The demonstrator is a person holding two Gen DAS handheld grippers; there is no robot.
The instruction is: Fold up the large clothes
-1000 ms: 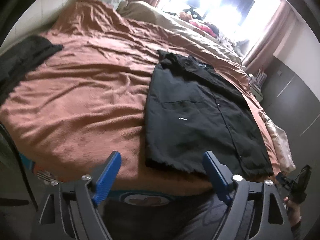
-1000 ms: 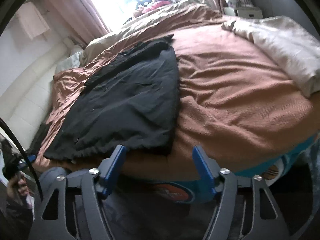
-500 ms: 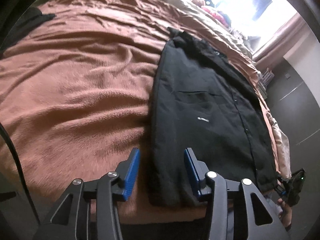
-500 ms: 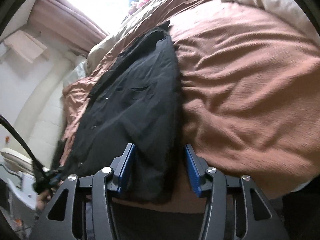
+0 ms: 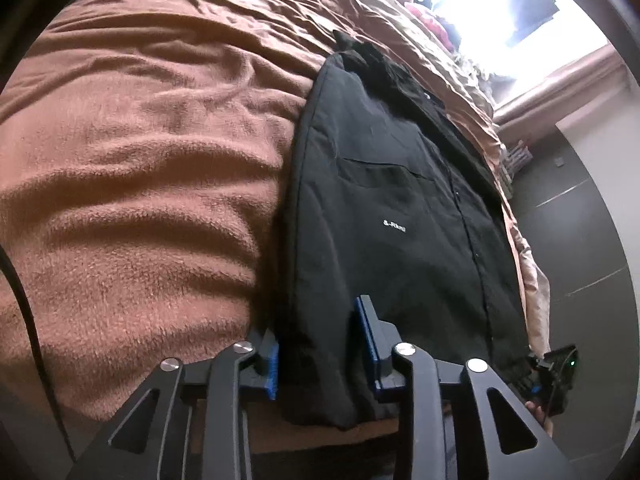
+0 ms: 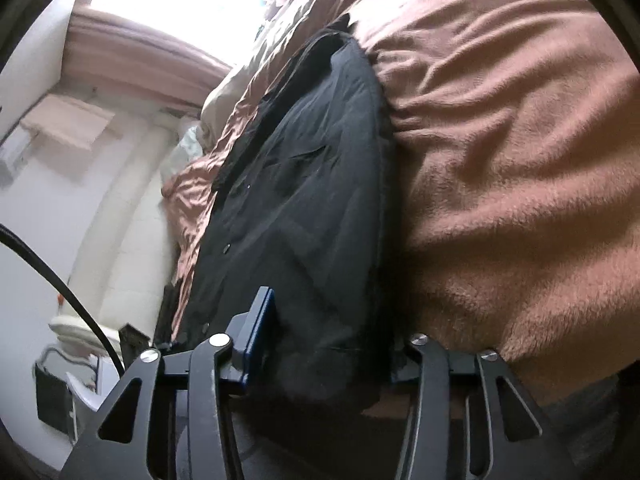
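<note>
A black jacket [image 5: 400,208] with a small white chest logo lies flat on the brown blanket, its sides folded in, hem toward me. My left gripper [image 5: 322,350] is closed on the jacket's near left hem corner, with fabric bunched between the blue pads. The jacket also shows in the right wrist view [image 6: 304,208]. My right gripper [image 6: 332,344] is closed on the near right hem corner; its right pad is hidden by the fabric.
The brown blanket [image 5: 140,152] covers the bed [image 6: 520,152] on both sides of the jacket. A bright window [image 5: 500,0] lies beyond the far end. Cream wall and furniture [image 6: 80,184] stand left in the right wrist view. The right gripper's body [image 5: 556,376] shows at the left wrist view's edge.
Both grippers moved forward and down onto the jacket's hem and closed from wide open to pinching the two near corners.
</note>
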